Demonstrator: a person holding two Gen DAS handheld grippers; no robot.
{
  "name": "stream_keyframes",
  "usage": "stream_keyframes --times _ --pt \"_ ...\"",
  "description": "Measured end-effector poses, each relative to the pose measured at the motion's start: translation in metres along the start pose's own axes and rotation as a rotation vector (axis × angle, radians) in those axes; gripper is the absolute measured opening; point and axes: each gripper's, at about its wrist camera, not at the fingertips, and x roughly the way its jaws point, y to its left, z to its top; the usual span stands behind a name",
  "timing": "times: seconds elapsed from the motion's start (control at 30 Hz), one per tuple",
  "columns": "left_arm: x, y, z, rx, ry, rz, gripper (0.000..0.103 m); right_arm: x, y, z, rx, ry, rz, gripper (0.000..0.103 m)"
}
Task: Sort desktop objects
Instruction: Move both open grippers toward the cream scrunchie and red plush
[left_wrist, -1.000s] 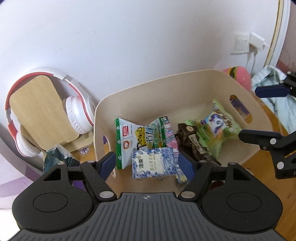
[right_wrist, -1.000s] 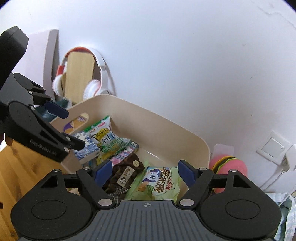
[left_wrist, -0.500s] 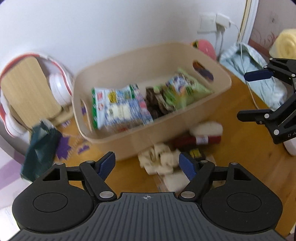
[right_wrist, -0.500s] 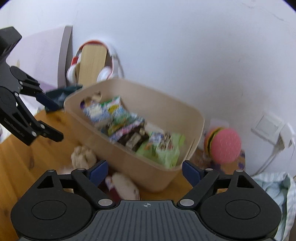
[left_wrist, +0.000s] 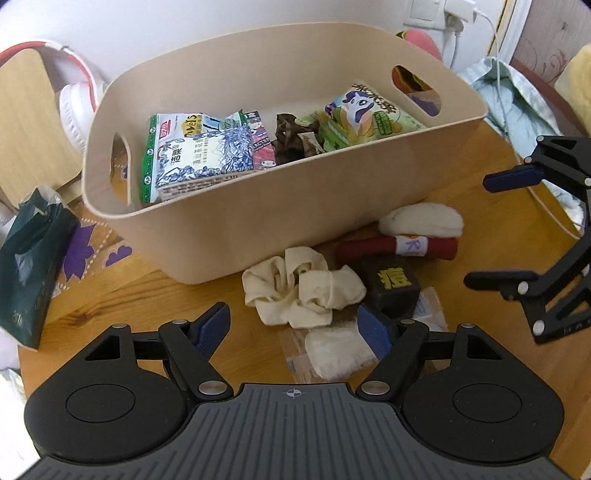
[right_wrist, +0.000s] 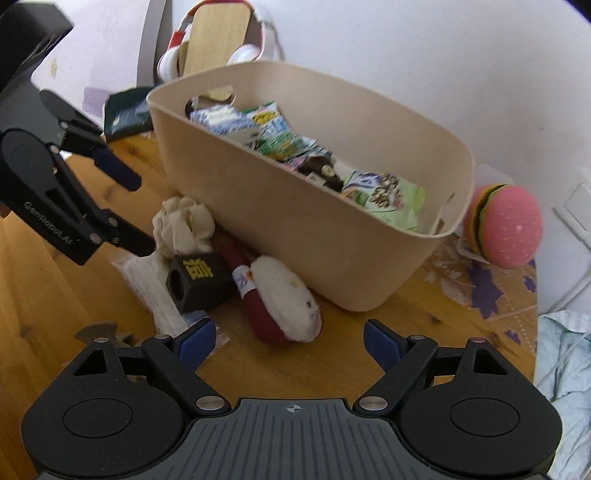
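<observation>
A beige bin (left_wrist: 258, 229) (right_wrist: 295, 229) holds several snack packets, among them a blue-and-white packet (left_wrist: 199, 155) and a green pony packet (left_wrist: 365, 114). On the wooden table in front of it lie a cream cloth bundle (left_wrist: 299, 291) (right_wrist: 184, 225), a black cube with yellow print (left_wrist: 391, 284) (right_wrist: 197, 280), a red roll with a white label (left_wrist: 399, 247) (right_wrist: 255, 295), a white plush piece (left_wrist: 421, 221) (right_wrist: 288, 291) and a white pad in plastic (left_wrist: 336, 350). My left gripper (left_wrist: 295, 326) is open just in front of the bundle. My right gripper (right_wrist: 288, 338) is open near the plush piece.
Red-and-white headphones on a wooden board (left_wrist: 33, 110) lean on the wall behind the bin. A dark green bag (left_wrist: 29, 266) lies at the left. A pink burger toy (right_wrist: 506, 225) sits to the right of the bin. Light blue cloth (right_wrist: 565, 369) and a wall socket with a cable (left_wrist: 458, 11) are at the right.
Both grippers have pulled back from above the bin and dropped lower. The loose items on the table in front of the bin have come into view.
</observation>
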Motion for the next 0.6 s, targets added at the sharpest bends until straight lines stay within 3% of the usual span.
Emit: stream_keyframes --times 0.3,0.6 --pt "0.028 0.007 0.011 -0.034 0.015 -0.007 0.078 0.026 0.007 0.005 -0.048 0.015 0.008 0.089" --pt "0.051 0.011 0.014 -0.139 0.035 -0.033 0.079 0.044 0.010 0.010 -0.041 0.026 0.014 0.084"
